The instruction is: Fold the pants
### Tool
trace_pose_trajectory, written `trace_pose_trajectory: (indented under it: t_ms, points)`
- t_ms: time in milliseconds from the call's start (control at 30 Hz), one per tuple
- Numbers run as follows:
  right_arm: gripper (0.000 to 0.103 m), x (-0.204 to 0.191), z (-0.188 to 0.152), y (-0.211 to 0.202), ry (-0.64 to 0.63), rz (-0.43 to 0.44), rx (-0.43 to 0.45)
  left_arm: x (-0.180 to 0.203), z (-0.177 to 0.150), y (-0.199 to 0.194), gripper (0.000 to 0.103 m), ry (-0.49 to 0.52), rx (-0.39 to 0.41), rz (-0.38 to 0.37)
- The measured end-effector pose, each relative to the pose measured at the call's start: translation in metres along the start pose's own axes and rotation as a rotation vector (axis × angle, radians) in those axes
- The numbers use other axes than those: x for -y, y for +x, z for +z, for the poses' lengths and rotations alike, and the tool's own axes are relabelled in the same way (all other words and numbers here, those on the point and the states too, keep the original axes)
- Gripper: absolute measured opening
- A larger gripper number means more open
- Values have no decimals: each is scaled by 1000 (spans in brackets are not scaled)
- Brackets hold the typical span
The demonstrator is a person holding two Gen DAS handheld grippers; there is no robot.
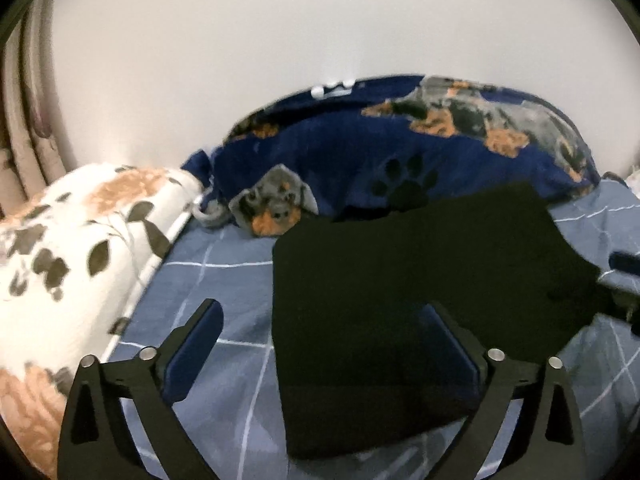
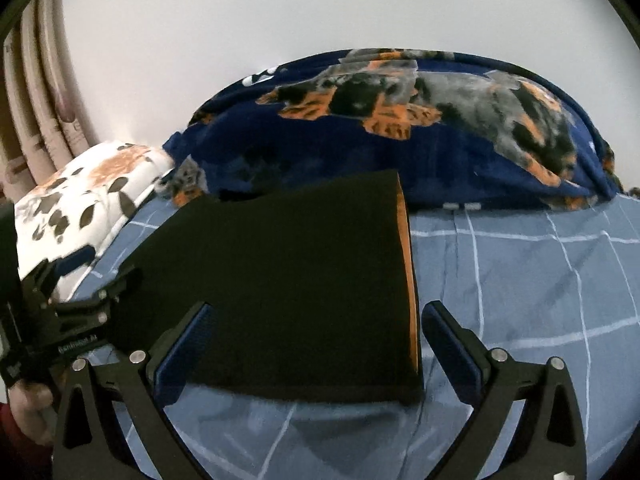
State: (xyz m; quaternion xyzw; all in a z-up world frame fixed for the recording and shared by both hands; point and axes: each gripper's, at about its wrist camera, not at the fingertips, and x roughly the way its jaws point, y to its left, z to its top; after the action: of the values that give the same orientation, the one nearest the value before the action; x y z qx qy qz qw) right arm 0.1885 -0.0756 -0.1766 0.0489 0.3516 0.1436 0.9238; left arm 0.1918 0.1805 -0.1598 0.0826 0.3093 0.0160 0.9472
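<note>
The black pants (image 1: 420, 272) lie folded into a flat stack on the blue checked bedsheet (image 1: 224, 280), filling the centre and right of the left wrist frame, an orange lining edge (image 2: 408, 272) showing along their right side in the right wrist view. The left gripper (image 1: 326, 320) stands spread wide above the pants' near left corner, gripping nothing. The right gripper (image 2: 318, 320) is likewise agape over the near edge, both pads clear of the cloth.
</note>
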Motion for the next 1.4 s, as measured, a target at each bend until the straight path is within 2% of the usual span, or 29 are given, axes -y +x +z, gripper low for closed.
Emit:
trace_pose_trajectory:
  t_ms: [100, 233, 533, 767, 967, 1300, 1400]
  points:
    - [102, -2, -16, -21, 27, 15, 0, 9, 1, -23, 103, 13, 25, 2]
    - [102, -9, -24, -40, 47, 36, 10, 19, 1, -57, 103, 26, 67, 57]
    - [102, -7, -37, -87, 65, 52, 32, 18, 18, -132, 103, -50, 167, -25]
    - [103, -5, -38, -112, 65, 51, 66, 23, 33, -175, 103, -75, 226, -64]
    - [103, -10, -37, -126, 36, 46, 90, 24, 36, -197, 103, -96, 258, -93]
    - [103, -15, -35, -141, 19, 51, 119, 30, 31, -210, 103, -81, 247, -95]
    - [103, -16, -35, -143, 18, 52, 120, 33, 30, -209, 103, -76, 229, -118]
